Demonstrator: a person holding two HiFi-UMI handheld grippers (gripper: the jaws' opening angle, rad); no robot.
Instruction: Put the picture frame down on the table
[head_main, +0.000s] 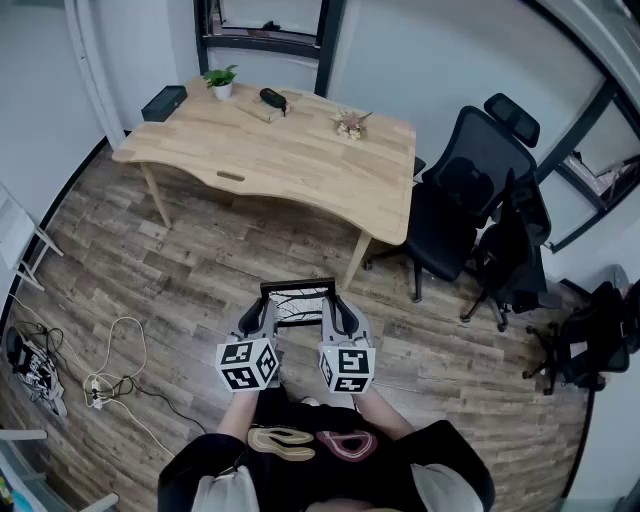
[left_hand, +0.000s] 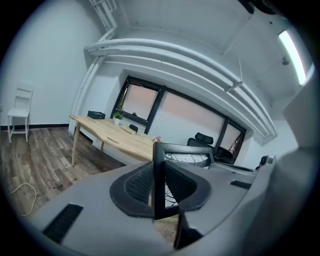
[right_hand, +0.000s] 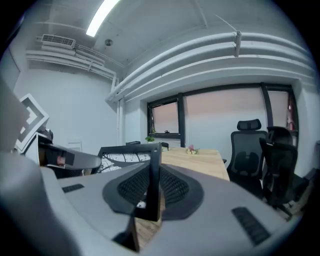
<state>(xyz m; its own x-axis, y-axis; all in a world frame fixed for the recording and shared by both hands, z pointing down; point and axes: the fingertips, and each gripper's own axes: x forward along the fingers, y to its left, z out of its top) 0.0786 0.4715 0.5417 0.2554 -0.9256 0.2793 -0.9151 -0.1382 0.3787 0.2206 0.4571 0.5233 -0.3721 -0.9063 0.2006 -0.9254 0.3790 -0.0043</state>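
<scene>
Gripping picture frame (head_main: 297, 290), lower edge hidden

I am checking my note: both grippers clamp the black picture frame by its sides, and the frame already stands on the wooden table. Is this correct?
No. The head view shows the picture frame held over the floor, short of the table, not standing on it. The left gripper and right gripper do clamp its sides.
</scene>
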